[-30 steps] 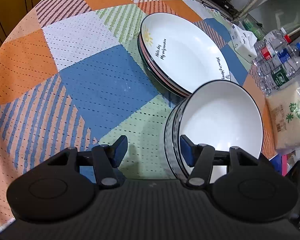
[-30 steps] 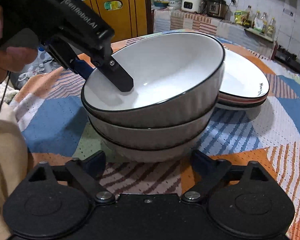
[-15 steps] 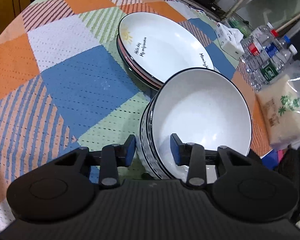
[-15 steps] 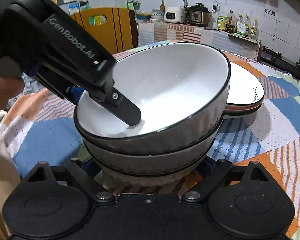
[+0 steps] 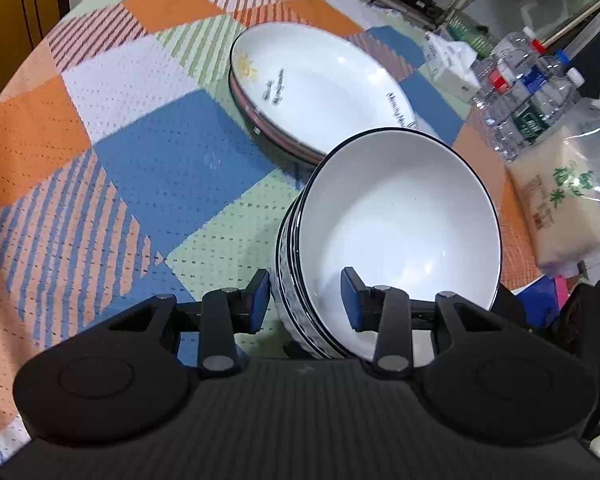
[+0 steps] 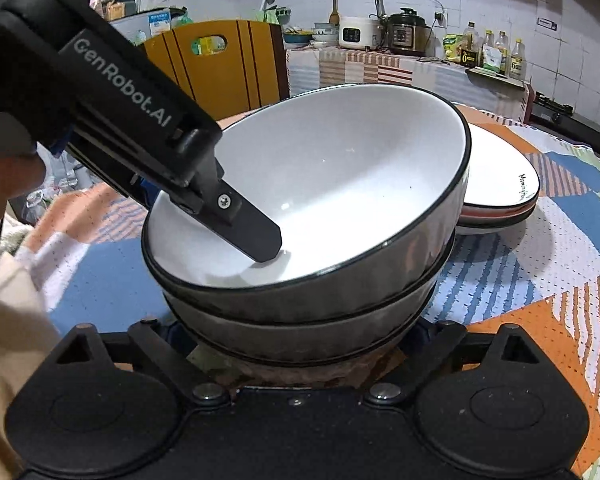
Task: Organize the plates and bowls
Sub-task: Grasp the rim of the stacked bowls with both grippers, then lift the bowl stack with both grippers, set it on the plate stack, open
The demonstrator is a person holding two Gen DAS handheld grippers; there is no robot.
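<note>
Here left gripper jaws clamp stacked bowls, crowding plates; right gripper's jaws hidden.

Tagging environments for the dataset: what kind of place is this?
Most likely a home kitchen with a dining table: rice cooker and pressure cooker on a counter, oil bottles on a shelf, and a patchwork tablecloth under stacked plates and bowls.

Left gripper: matte black housing lettered "GenRobot.AI" in pale grey, flat black fingers fixed by a silver cross-head screw, blue pads. Right gripper: black ribbed body, two round discs, silver pivot rivets. Cream sleeve at left edge.
</note>
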